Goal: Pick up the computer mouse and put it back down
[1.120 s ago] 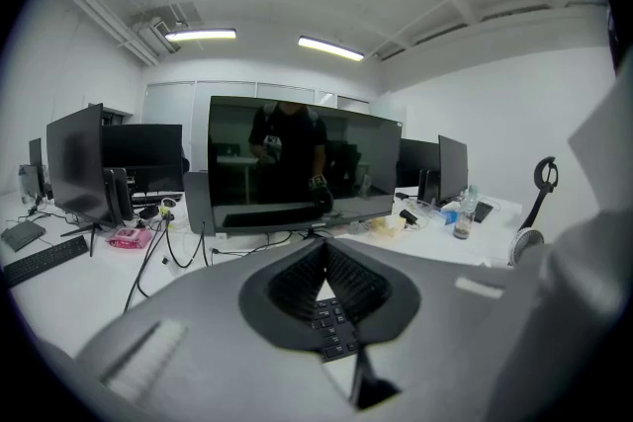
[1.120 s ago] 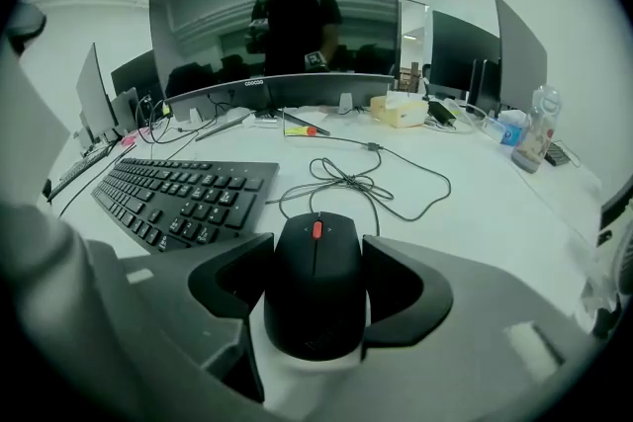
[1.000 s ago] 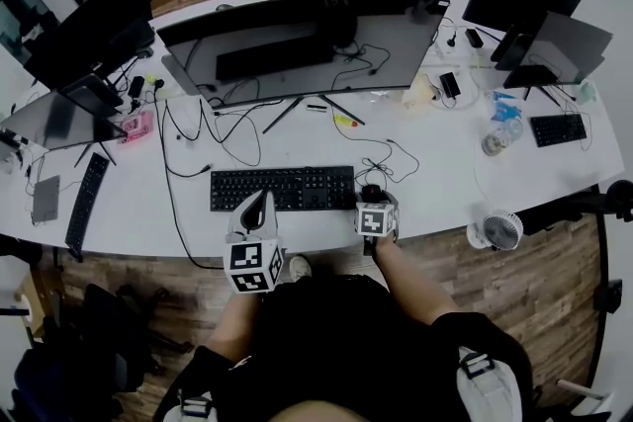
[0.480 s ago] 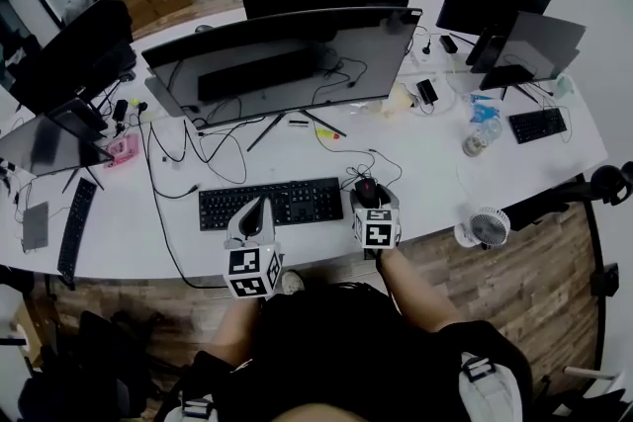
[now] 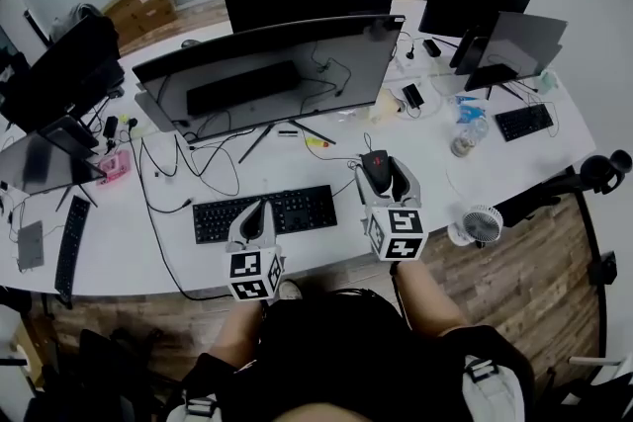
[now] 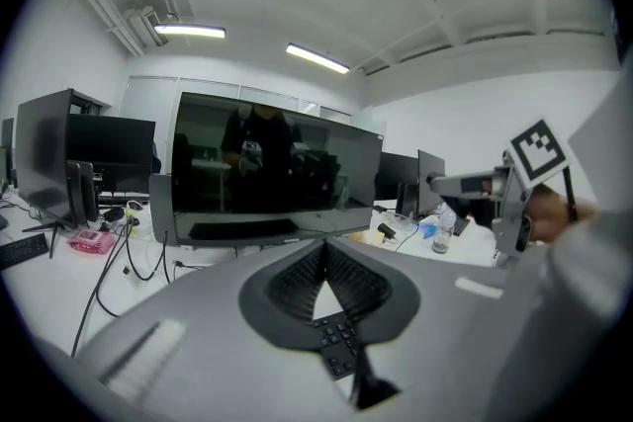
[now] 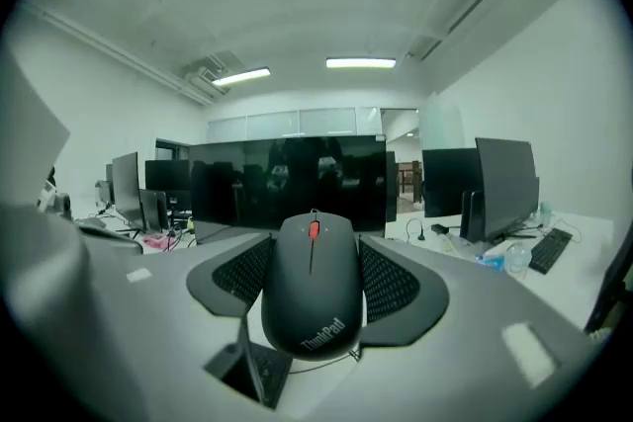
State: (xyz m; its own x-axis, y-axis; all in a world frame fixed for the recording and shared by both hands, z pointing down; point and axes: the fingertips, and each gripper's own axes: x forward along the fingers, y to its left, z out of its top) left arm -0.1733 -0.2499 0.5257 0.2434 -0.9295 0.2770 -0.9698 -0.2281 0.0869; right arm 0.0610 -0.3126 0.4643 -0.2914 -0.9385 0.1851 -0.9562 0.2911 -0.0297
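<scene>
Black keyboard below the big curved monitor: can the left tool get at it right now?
Probably yes. The left tool, shut and empty, hovers right over the black keyboard's near edge, with nothing visible between them.

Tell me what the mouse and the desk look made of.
Mouse: apparently matte black plastic, given its dull, even sheen, moulded curve and printed logo. Desk: smooth white top, likely laminate; no grain shows, so what lies under the surface is unclear.
</scene>
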